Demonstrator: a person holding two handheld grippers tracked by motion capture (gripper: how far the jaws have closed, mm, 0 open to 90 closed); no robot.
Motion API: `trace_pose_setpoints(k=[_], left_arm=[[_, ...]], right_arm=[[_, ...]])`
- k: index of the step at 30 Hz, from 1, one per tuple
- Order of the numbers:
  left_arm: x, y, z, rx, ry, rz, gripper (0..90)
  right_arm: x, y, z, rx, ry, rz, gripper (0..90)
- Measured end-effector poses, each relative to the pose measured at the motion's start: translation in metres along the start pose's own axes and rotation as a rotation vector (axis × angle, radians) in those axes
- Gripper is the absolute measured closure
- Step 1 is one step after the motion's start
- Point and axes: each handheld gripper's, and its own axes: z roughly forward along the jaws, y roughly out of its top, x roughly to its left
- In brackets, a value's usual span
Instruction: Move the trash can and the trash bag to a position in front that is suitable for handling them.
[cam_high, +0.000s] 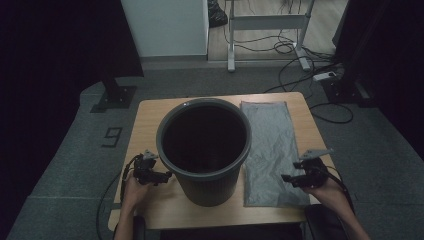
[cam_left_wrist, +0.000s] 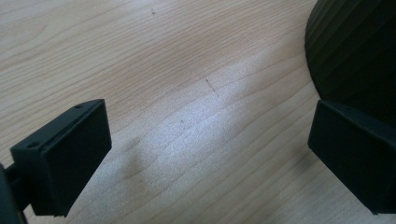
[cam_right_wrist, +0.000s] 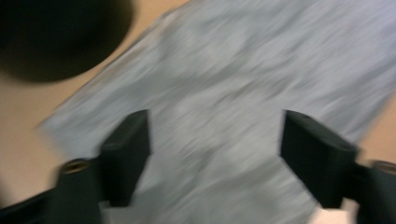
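Nearest in the high view, at five o'clock, the right gripper hangs over the near right part of the grey plastic bag, jaws spread and released, nothing between them. Its own view, blurred, shows both black jaws wide apart above the crinkled grey sheet, not pressing it. At seven o'clock the left gripper sits low by the near left side of the dark bin; its jaws stand wide, gripping nothing, bare wood between them, and one jaw lies just beside the bin's ribbed wall, though contact cannot be told.

Centre of the wooden table is taken by the upright bin, its mouth open. To its three o'clock the bag lies flat, long edge just beside the bin, reaching from the near edge almost to the far one. Bare wood runs at nine o'clock of the bin, with a narrow strip along the table's right edge.
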Motion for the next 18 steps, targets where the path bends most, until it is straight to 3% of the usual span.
trace_pose_setpoints(k=[3,8,10,13,15,18], left_arm=[[-0.001,0.0,0.001,-0.006,0.003,0.007,0.0],[0.002,-0.003,0.002,0.0,0.0,0.003,0.0],[0.002,-0.004,0.002,0.004,0.001,0.001,0.0],[0.003,-0.005,0.002,0.004,-0.006,0.002,0.0],[0.003,-0.005,0.002,0.01,-0.015,0.003,0.0],[0.003,-0.005,0.003,0.007,-0.026,0.0,0.0]], right_arm=[[-0.019,0.013,0.023,-0.009,-0.072,-0.045,15.4],[-0.037,0.022,0.075,0.06,-0.081,-0.074,13.7],[-0.04,0.022,0.089,0.078,-0.049,-0.081,12.6],[-0.041,0.017,0.102,0.11,-0.046,-0.091,8.2],[-0.044,0.012,0.103,0.069,-0.051,-0.054,7.0],[-0.046,0.006,0.099,0.047,-0.117,0.019,8.0]])
